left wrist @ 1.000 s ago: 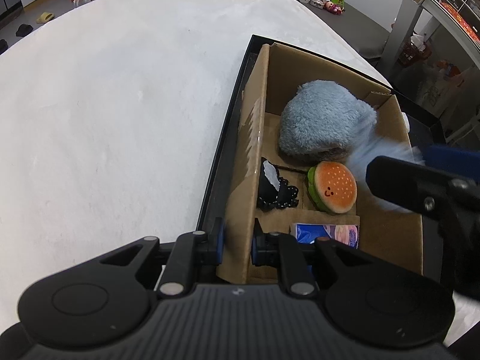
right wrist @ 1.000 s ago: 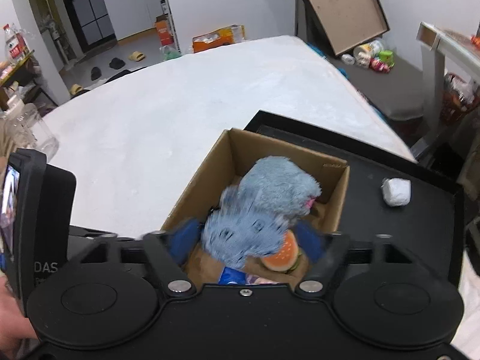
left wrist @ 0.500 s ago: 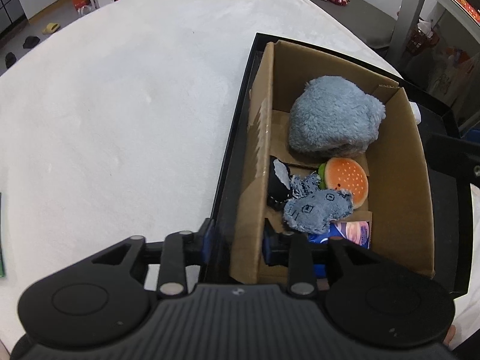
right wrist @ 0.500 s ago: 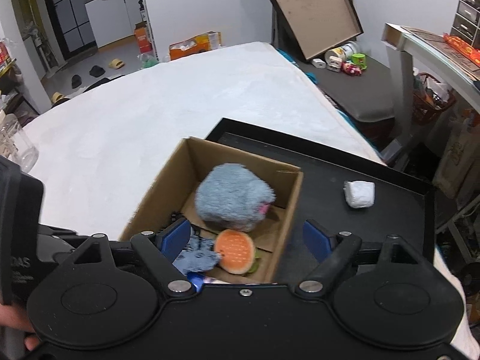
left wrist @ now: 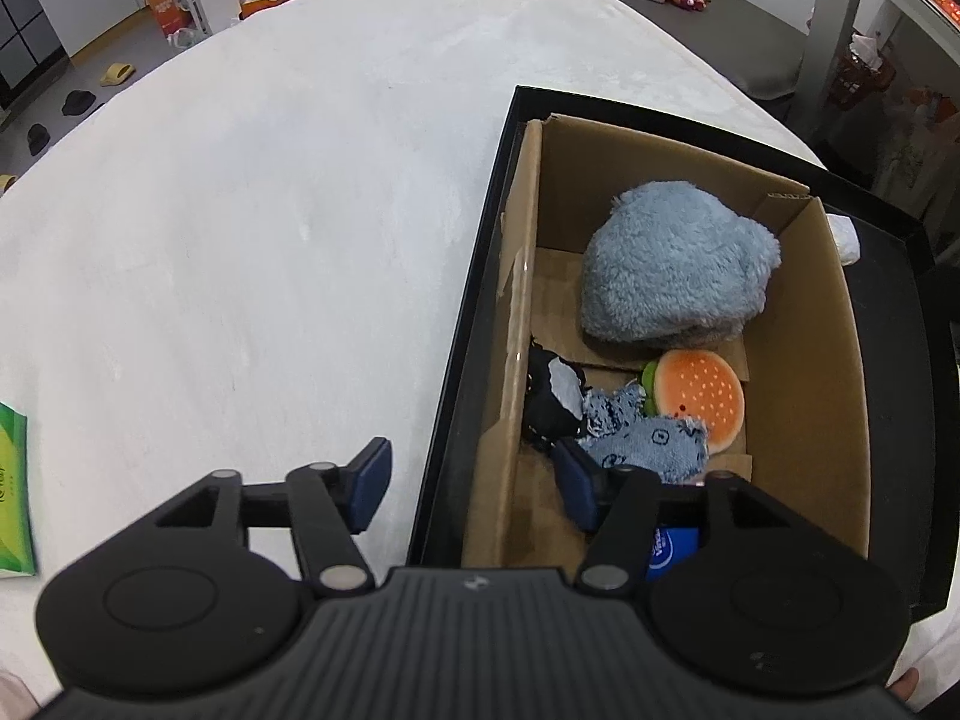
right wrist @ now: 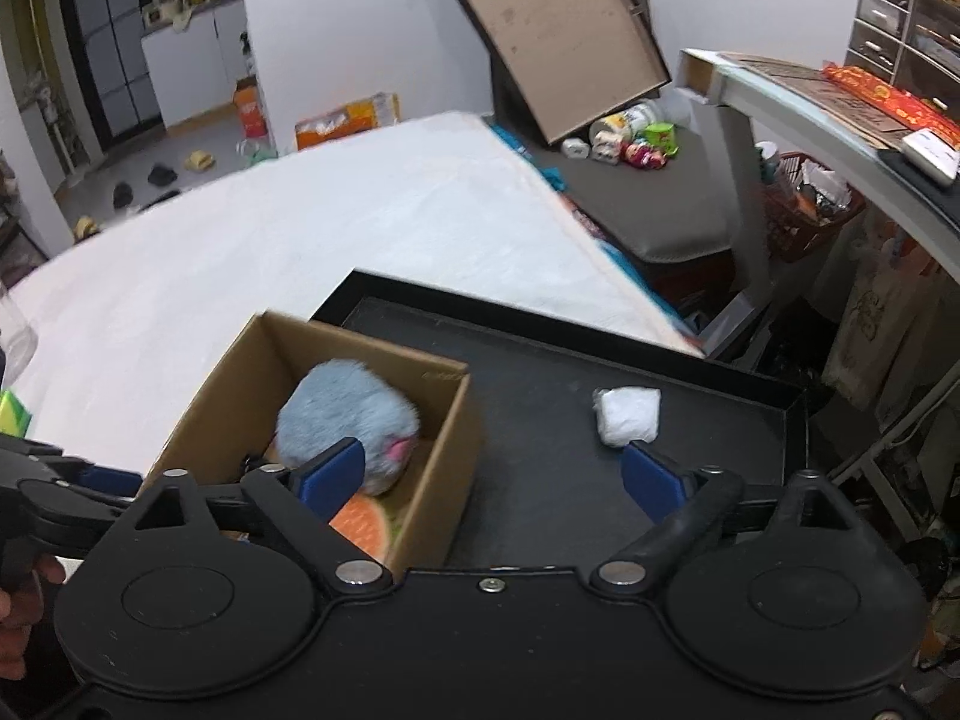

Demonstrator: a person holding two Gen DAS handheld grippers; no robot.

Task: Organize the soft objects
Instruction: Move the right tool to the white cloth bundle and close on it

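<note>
Currently, one soft item is left outside: a white crumpled cloth bundle (right wrist: pixel 627 415), lying on the black tray (right wrist: pixel 528 420) right of the brown cardboard box (right wrist: pixel 444 462). Inside the box are seen a fluffy blue-grey plush (left wrist: pixel 675 273), an orange burger plush (left wrist: pixel 699 399) and a blue denim toy (left wrist: pixel 651 444). The bundle is framed just ahead of the right gripper (right wrist: pixel 492 480), jaws spread wide, nothing held. The left gripper (left wrist: pixel 474 483), wide and empty, straddles the box wall. Right hand is judged nearer.

Even indoor light, fisheye-bent edges, slight blur
</note>
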